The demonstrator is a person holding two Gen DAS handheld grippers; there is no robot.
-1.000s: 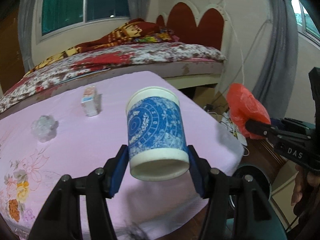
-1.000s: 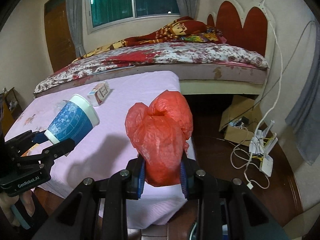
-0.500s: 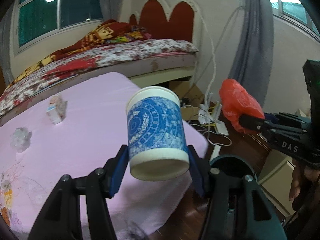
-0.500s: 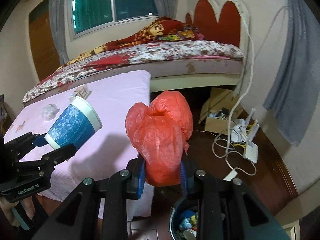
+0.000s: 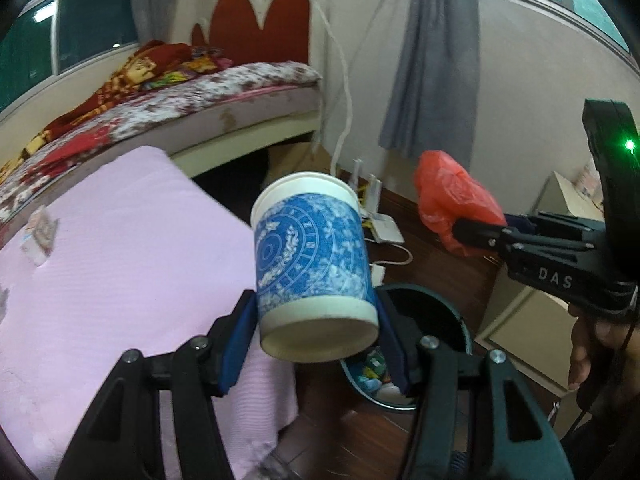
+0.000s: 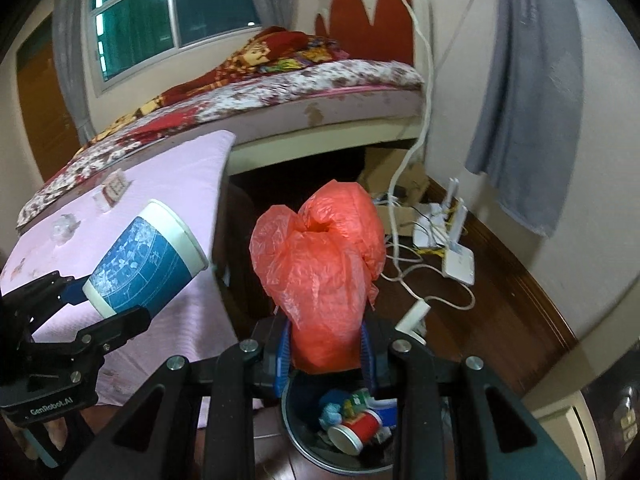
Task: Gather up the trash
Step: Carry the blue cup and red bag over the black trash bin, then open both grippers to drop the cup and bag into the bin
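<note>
Both grippers now reach the bin [image 6: 296,432], left [image 5: 318,336] clamping cup [image 5: 312,256], right [image 6: 324,350] clamping bag [image 6: 320,264]; off-centre release may miss.

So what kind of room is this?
Most likely a home bedroom: a bed with a floral cover and red headboard, grey curtains by the windows, and a small trash bin on the wooden floor.
</note>
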